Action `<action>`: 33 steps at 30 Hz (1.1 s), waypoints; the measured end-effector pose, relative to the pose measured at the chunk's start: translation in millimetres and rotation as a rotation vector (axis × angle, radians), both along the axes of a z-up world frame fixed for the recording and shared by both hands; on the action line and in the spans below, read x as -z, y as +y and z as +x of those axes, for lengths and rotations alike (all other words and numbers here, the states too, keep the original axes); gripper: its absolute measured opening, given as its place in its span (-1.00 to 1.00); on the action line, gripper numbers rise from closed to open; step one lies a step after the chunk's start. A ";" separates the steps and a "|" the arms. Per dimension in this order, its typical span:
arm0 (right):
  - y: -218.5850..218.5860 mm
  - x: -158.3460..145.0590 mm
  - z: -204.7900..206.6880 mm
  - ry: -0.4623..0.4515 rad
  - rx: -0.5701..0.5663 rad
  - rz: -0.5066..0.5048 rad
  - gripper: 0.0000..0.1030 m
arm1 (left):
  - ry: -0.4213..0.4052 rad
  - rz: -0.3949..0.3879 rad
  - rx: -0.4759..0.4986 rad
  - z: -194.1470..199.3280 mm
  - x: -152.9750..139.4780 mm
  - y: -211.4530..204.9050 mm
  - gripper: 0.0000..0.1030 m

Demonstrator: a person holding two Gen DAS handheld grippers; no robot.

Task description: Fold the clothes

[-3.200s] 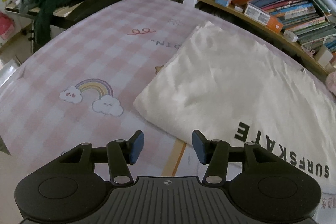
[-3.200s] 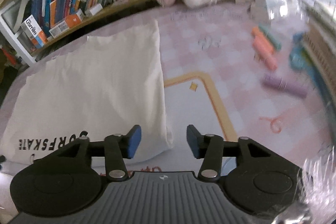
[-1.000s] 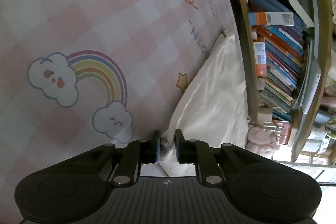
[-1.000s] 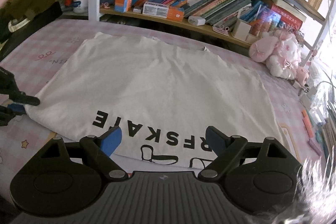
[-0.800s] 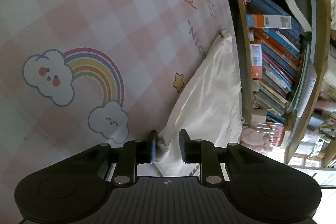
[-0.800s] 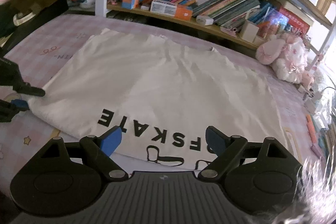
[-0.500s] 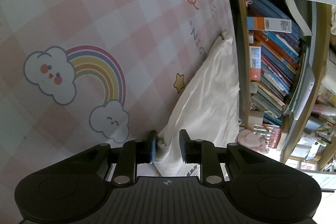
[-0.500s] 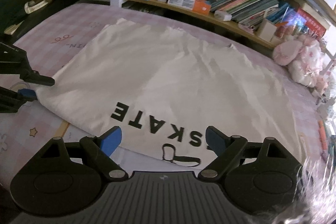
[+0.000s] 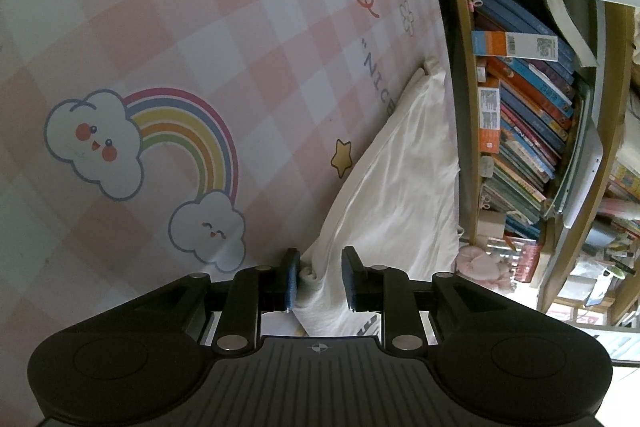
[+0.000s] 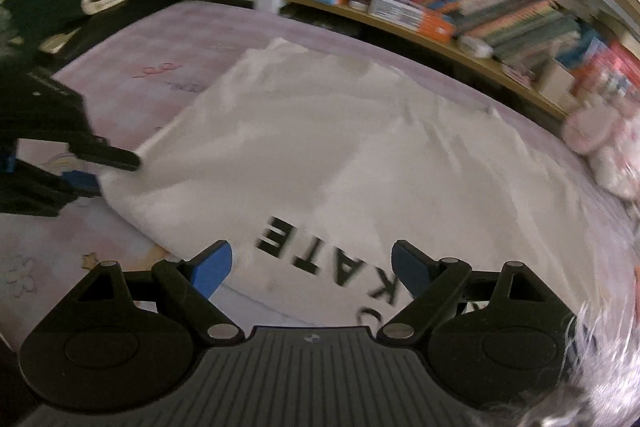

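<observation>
T-shirt [image 10: 344, 151] lies beside bookshelf [image 10: 460, 39], plush toy [image 10: 600, 143].

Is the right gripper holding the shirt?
No, the right gripper hovers wide open above the shirt, its blue pads clear of the cloth.

A pink-and-white checked sheet [image 9: 168, 39], printed with a rainbow and clouds, covers the bed; a cream T-shirt [image 10: 360, 155] with black lettering lies flat on it; pink plush toys [image 10: 600, 147] rest at its far edge
</observation>
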State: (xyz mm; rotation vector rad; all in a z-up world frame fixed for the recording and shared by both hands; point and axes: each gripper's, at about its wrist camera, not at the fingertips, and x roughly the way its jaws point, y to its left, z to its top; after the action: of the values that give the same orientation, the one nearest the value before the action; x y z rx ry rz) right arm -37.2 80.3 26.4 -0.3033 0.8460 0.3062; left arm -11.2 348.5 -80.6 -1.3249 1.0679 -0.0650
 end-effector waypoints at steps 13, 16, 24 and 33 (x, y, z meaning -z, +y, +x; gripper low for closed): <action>47.1 -7.7 8.2 0.049 -0.323 0.189 0.27 | -0.184 0.166 0.154 10.1 -44.8 -22.8 -0.81; 59.1 -7.3 7.7 0.041 -0.375 0.182 0.18 | -0.209 0.177 0.195 12.2 -51.3 -29.8 -0.81; 62.6 -1.7 14.2 0.060 -0.361 0.217 -0.61 | -0.221 0.173 0.206 9.5 -55.2 -30.4 -0.73; 31.1 -3.7 25.4 0.077 -0.184 0.320 -0.91 | -0.163 0.146 0.099 1.2 -48.4 -12.0 0.57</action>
State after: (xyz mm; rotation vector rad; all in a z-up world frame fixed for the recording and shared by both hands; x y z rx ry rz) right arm -11.7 111.4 30.2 -0.0697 0.8320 0.6205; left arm -9.9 336.5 -32.2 -1.1160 0.9801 -0.1636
